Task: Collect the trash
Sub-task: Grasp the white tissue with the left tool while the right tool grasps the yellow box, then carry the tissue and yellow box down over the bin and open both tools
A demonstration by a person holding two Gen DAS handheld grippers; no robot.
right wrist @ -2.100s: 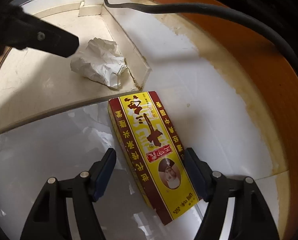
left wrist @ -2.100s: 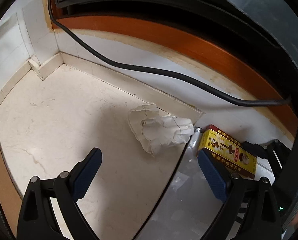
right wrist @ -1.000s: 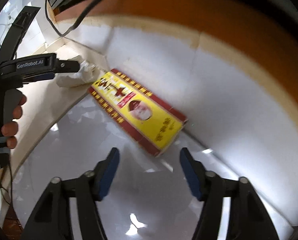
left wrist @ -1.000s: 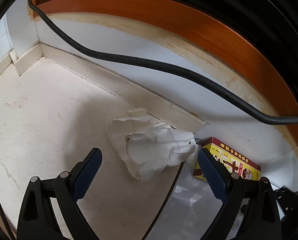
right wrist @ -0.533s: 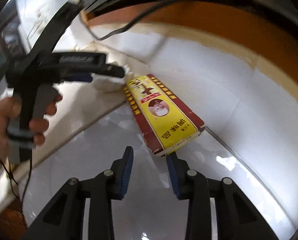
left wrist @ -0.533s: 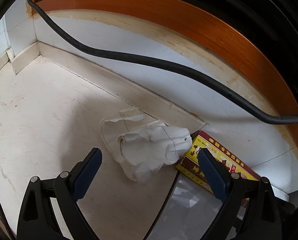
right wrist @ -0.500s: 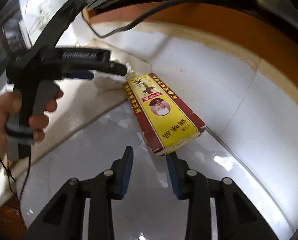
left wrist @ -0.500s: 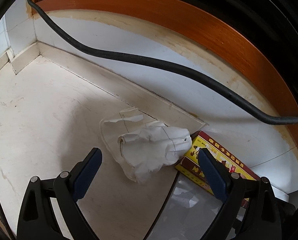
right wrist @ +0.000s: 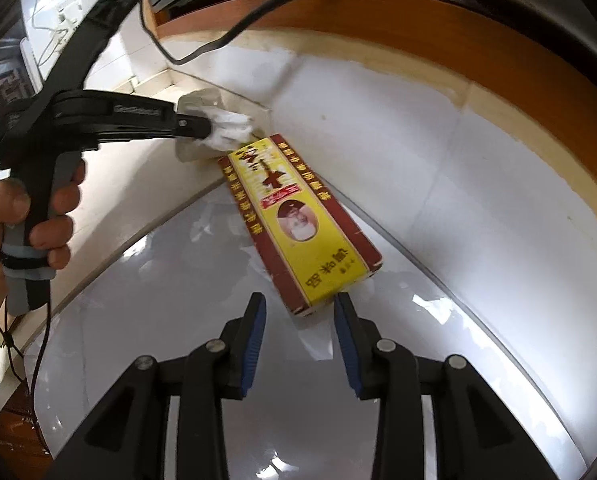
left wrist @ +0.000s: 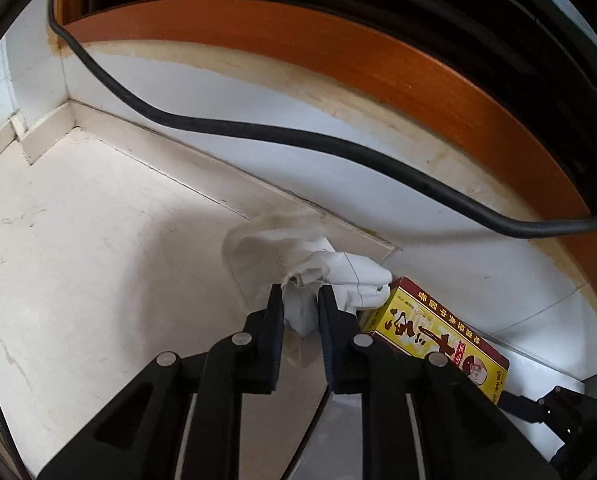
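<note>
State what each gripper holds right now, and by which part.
Left gripper, closing, pinches the crumpled paper by its near bunched end. Right gripper, opening, holds nothing; the yellow box's near end sits just beyond its fingers.

Left wrist view: lower part of crumpled paper (left wrist: 340, 272) hidden between and behind the left gripper (left wrist: 301, 300) pads; contact with the floor not resolvable. Near end of yellow-and-red box (left wrist: 438, 340) covered by the gripper's arm. Black cable (left wrist: 258, 136) runs out of view at both ends.

Right wrist view: the paper (right wrist: 228, 130) partly masked by the left gripper's tip. Box (right wrist: 298, 220) lettering too small to read. Person's hand (right wrist: 18, 220) cut by the left edge.
</note>
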